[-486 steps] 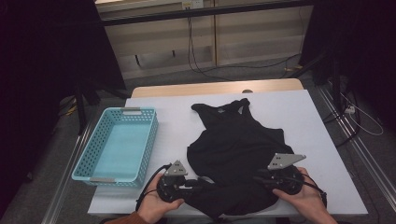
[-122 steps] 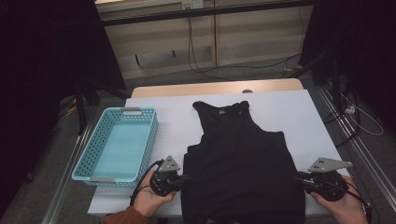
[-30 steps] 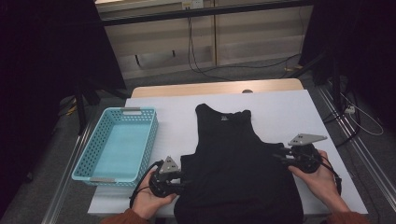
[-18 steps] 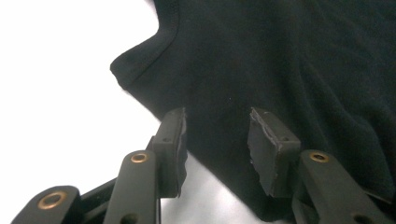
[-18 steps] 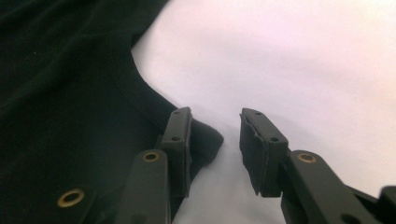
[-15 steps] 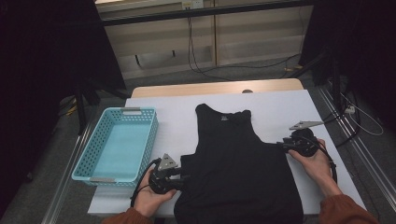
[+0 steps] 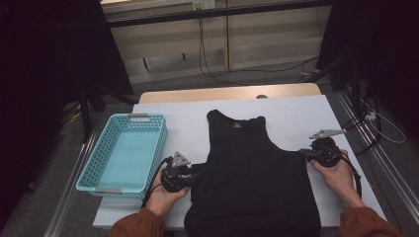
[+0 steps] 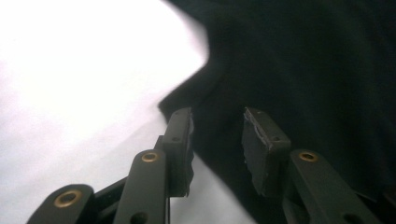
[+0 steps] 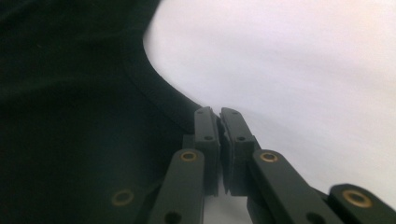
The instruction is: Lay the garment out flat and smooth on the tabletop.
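**Tank top flat on tabletop, jaws at both side edges**

The black tank top [image 7: 252, 173] lies spread on the white tabletop [image 7: 296, 111], just right of the blue basket [image 7: 123, 153]. My left gripper [image 8: 217, 135] sits at the top's left edge below the armhole; its jaws have just been closing, still parted, the edge between them, unpinched. My right gripper [image 9: 219, 119] has just pressed its jaws together at the top's right edge; whether cloth is caught I cannot tell.
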A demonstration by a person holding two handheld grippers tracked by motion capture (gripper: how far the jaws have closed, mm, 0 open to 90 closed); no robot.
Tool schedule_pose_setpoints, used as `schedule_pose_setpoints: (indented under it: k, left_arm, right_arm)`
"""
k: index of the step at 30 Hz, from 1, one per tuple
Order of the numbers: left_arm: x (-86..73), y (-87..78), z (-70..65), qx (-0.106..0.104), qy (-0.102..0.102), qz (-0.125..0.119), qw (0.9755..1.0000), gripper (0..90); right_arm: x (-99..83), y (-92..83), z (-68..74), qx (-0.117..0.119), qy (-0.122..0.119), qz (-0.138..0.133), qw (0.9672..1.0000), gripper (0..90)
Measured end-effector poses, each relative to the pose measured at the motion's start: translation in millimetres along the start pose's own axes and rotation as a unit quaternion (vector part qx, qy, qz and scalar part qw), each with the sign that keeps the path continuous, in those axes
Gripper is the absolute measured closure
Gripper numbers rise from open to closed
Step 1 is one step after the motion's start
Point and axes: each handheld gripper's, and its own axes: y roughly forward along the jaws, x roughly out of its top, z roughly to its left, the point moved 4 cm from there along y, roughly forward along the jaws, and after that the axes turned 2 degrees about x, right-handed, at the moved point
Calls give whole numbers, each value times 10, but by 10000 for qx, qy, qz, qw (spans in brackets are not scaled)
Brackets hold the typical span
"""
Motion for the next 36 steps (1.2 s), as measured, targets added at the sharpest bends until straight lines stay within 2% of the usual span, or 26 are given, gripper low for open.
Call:
schedule_pose_setpoints:
  k: [1, 3, 7, 12, 14, 15, 16, 18, 20, 23, 27, 28, 31, 32, 33, 36]
  left_arm:
    - [-5, -3, 23, 103, -10, 5, 9999, 623]
    - [-8, -14, 42, 61, -114, -51, 9999, 617]
    - [-32, 3, 61, 141, -154, -43, 9998, 600]
    - [-38, -55, 95, 47, -412, -65, 9991, 624]
    - [-25, -154, 108, -109, -602, -262, 9978, 624]
    - [-22, -178, 106, -152, -576, -293, 9978, 626]
    - [-29, -169, 102, -65, -554, -310, 9980, 640]
    - [-42, -94, 77, -6, -442, -122, 9989, 661]
    - [-25, -41, 70, 45, -345, -84, 9994, 671]
    - [-24, 4, 99, 250, -390, -68, 9989, 686]
    - [-14, 38, 134, 210, -467, -114, 9986, 671]
    - [-5, 49, 121, 211, -411, -129, 9988, 678]
    - [27, 89, 55, 124, -243, -174, 9995, 813]
    - [42, 100, 32, 111, -244, -180, 9995, 842]
    - [59, 106, 12, 64, -248, -178, 9995, 858]
    - [103, 139, -52, 108, -34, -160, 9998, 875]
  right_arm:
    - [-12, -12, -13, -2, 3, -8, 10000, 871]
    - [-34, -34, -37, -80, 8, -1, 10000, 871]
    - [-64, -65, -81, -144, 26, -16, 9999, 871]
    - [-76, -74, -83, -173, 9, -31, 9998, 870]
    - [-82, -76, -77, -175, 0, -36, 9998, 870]
    - [-86, -77, -76, -169, 20, -36, 9998, 869]
    - [-87, -76, -79, -154, 15, -51, 9999, 869]
    - [-89, -75, -85, -119, 46, -51, 9999, 869]
    - [-86, -72, -83, -141, 22, -62, 9999, 869]
    - [-87, -75, -71, -155, 5, -46, 9999, 868]
    - [-86, -66, -79, -140, 2, -72, 9999, 868]
    - [-86, -65, -79, -134, 2, -75, 9999, 868]
    - [-85, -62, -74, -127, 16, -60, 9999, 868]
    - [-84, -63, -73, -129, 10, -52, 9999, 868]
    - [-82, -61, -72, -131, 5, -57, 9999, 867]
    - [-83, -60, -74, -116, 19, -57, 9999, 867]
